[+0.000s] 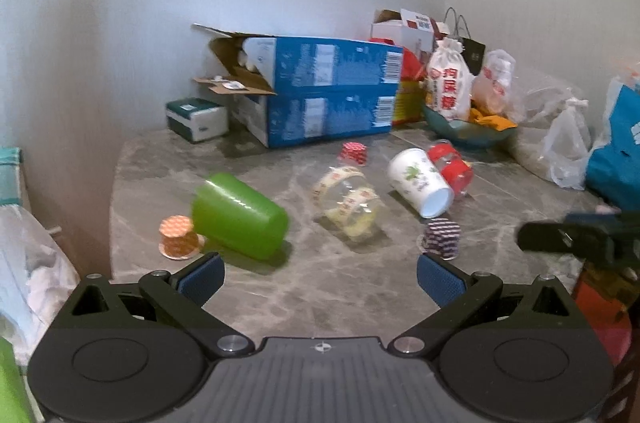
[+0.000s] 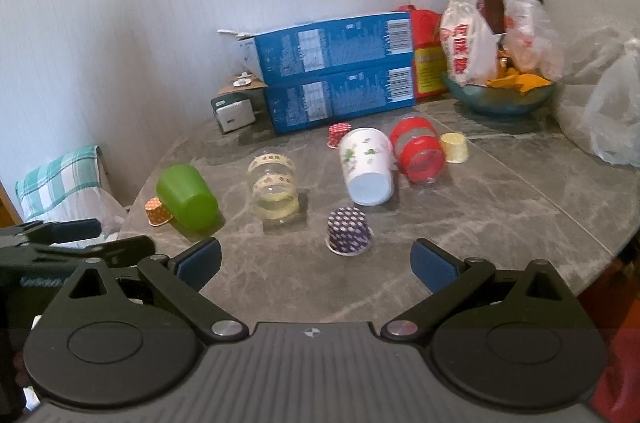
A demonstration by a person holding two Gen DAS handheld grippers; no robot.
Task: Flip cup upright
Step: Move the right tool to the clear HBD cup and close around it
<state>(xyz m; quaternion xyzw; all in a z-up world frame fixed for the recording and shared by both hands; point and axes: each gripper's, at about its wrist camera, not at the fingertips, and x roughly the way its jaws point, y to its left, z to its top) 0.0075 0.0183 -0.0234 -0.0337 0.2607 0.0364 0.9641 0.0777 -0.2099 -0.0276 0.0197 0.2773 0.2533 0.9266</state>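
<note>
Several cups lie on their sides on the grey marble table [image 1: 320,287]: a green cup [image 1: 238,215] [image 2: 187,197], a clear taped cup [image 1: 348,201] [image 2: 274,189], a white floral cup [image 1: 420,179] [image 2: 366,165] and a red cup [image 1: 450,165] [image 2: 418,149]. Small paper cups stand upside down: orange [image 1: 178,237] [image 2: 158,211], purple dotted [image 1: 442,237] [image 2: 348,229], red [image 1: 353,153] [image 2: 338,134], yellow [image 2: 454,147]. My left gripper [image 1: 320,277] is open and empty, short of the cups. My right gripper [image 2: 316,265] is open and empty, just before the purple cup.
Two stacked blue boxes [image 1: 320,91] [image 2: 336,71], a small white-green box [image 1: 196,119], a teal bowl [image 1: 466,133] [image 2: 500,99] with bags and plastic bags [image 2: 612,111] line the back wall. The table edge curves at left. A checked cloth [image 2: 56,187] lies left.
</note>
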